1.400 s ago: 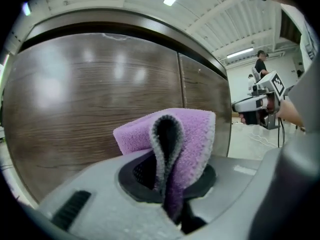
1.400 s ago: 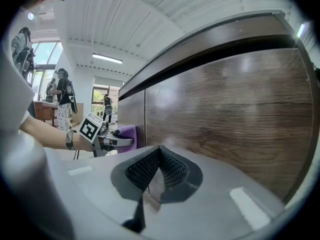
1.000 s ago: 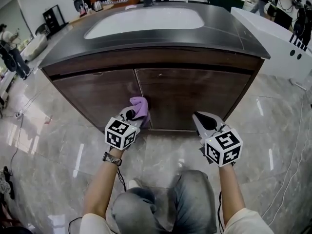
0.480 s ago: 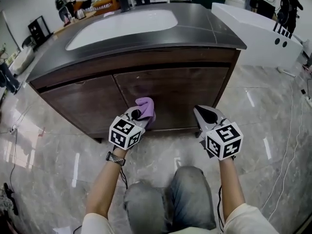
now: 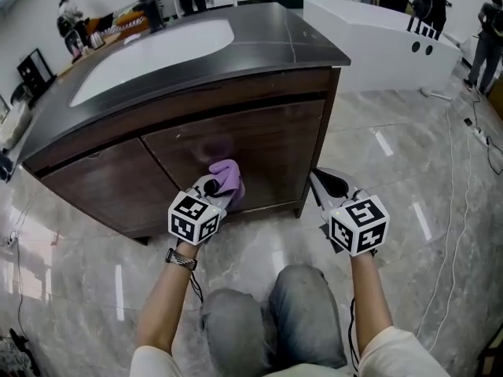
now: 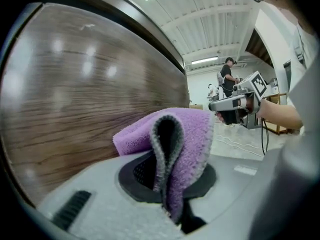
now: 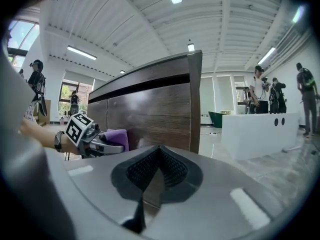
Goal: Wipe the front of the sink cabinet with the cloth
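Observation:
A purple cloth is folded between the jaws of my left gripper, which is shut on it. The cloth presses against the lower part of the dark wood cabinet front, on the right-hand door. In the left gripper view the purple cloth fills the middle, with the wood door right behind it. My right gripper is shut with nothing in it and hovers beside the cabinet's right front corner. The right gripper view shows the left gripper with the cloth at the door.
The cabinet carries a dark countertop with a white basin. A white bathtub stands at the right rear. Glossy marble floor lies around, with a cable on the right. People stand in the background.
The head view has swung left to right, so the cabinet now sits further left. My left gripper and the cloth have slid rightward along the right door. My right gripper holds its pose.

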Available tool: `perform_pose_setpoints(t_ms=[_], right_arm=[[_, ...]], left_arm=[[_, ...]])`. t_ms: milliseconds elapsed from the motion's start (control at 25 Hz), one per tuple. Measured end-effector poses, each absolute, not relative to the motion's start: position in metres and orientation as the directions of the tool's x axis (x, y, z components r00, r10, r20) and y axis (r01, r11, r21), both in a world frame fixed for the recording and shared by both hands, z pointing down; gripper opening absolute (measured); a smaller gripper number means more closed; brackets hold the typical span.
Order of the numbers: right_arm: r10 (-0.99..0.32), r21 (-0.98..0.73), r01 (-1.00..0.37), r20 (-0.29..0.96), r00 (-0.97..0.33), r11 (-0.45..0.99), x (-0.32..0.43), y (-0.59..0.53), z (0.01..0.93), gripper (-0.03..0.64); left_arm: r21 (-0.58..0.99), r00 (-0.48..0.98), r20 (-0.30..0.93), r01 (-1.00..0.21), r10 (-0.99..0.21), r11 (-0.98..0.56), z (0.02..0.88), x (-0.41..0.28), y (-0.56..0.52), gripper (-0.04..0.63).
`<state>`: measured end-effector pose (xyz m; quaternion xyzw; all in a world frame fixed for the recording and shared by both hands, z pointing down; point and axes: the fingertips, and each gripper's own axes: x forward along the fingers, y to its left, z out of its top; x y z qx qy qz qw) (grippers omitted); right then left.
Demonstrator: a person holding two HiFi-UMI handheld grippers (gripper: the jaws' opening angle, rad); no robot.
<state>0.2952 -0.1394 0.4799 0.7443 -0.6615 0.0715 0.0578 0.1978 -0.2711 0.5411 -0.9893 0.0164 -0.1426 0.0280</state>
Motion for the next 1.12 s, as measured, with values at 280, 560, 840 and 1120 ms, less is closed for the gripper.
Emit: perform_pose_setpoints(t_ms=[280, 560, 840, 1120], right_arm=[[-0.967, -0.015, -0.983, 0.18, 0.18, -0.185, 0.319, -0.117, 0.48, 0.008], [-0.958, -0.01, -0.975, 0.187, 0.218, -0.224, 0.334, -0.101, 0.482, 0.008], [-0.945, -0.022, -0.963, 0.203, 0.258, -0.268, 0.346, -0.074, 0.493, 0.008], [-0.924, -0.016, -0.949, 0.235, 0.301, -0.314, 0.355, -0.038, 0.505, 0.008]], left_arm=[[-0.047, 0.964, 0.261, 0.061, 0.047, -0.997, 0.541, 0.229, -0.247, 0.05], [-0.036, 0.962, 0.249, 0.127, 0.114, -0.991, 0.541, 0.266, -0.217, 0.049], [-0.019, 0.954, 0.239, 0.191, 0.181, -0.981, 0.539, 0.308, -0.183, 0.049], [-0.009, 0.942, 0.239, 0.244, 0.234, -0.97, 0.539, 0.348, -0.155, 0.049]])
